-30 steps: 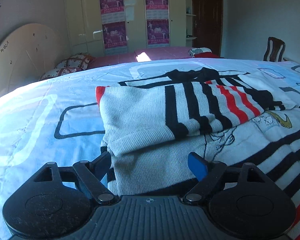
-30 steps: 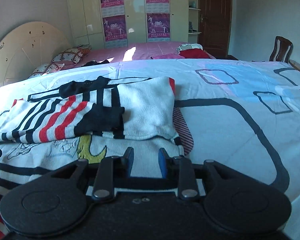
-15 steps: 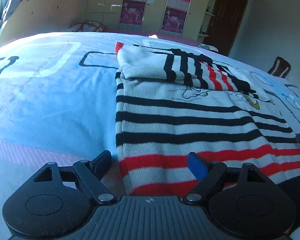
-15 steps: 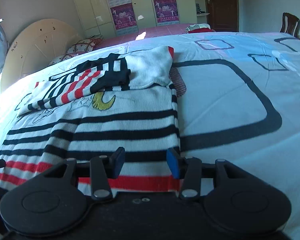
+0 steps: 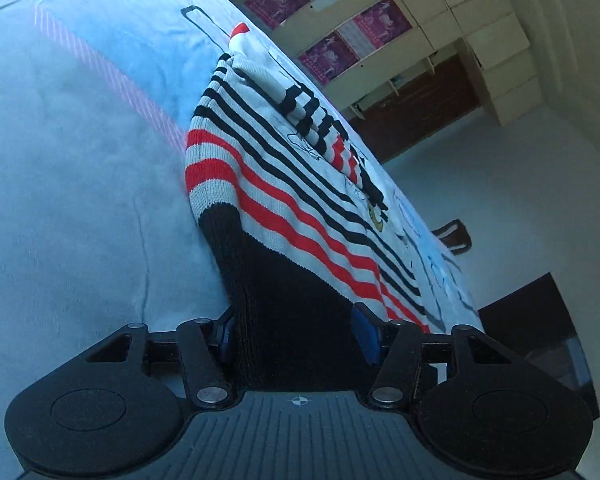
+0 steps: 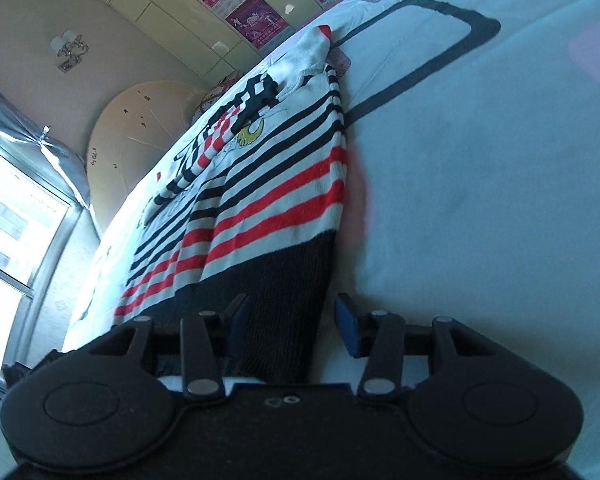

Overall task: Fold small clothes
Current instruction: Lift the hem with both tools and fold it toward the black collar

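A small striped sweater (image 5: 284, 184), white with black and red stripes and a black hem, lies on the bed with both sleeves folded across its chest. My left gripper (image 5: 296, 336) is open, tilted, with the black hem's left corner between its blue pads, not pinched. In the right wrist view the same sweater (image 6: 268, 184) runs away from me. My right gripper (image 6: 292, 320) is open with the hem's right corner between its pads (image 6: 346, 320).
The bed cover (image 5: 68, 168) is pale blue and white with black outlined shapes (image 6: 420, 60). A wardrobe with purple posters (image 5: 328, 52) and a dark door stand behind. A headboard (image 6: 140, 132) and a window are at the left in the right wrist view.
Both grippers have drawn back from the folded sleeves to the sweater's bottom hem and tilted. The right jaws opened from nearly shut. The hem corners now sit between the pads.
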{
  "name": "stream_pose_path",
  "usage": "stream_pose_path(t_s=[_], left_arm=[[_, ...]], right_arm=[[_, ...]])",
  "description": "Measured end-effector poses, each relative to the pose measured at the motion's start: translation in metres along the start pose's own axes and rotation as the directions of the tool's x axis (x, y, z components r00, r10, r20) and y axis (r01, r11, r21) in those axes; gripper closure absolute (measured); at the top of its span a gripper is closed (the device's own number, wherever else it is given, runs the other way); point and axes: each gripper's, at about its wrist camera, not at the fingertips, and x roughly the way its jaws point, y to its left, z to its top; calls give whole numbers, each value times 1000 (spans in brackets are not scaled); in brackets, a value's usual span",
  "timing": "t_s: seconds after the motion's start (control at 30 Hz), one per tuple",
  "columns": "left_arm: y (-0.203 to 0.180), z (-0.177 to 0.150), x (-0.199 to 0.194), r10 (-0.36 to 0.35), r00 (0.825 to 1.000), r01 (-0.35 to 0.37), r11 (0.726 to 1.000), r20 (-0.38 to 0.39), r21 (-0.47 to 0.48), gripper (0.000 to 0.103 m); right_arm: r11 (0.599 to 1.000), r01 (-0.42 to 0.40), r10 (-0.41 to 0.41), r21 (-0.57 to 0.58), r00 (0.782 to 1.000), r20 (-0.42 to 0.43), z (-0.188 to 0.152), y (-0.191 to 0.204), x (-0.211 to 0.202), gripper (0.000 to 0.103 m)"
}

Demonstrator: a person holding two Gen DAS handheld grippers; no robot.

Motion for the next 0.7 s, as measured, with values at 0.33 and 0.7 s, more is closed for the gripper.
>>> stream_pose_path(t_s=[0.33, 0.7], left_arm=[[2, 1, 14, 96, 994, -96, 995, 60, 9, 99], [12, -1, -4, 143, 981, -142, 990, 135, -17, 99]], right_arm=[[999, 36, -36, -12, 999, 1, 3, 2, 17, 97], [980, 94, -93, -175, 996, 15, 1, -2, 7, 97]])
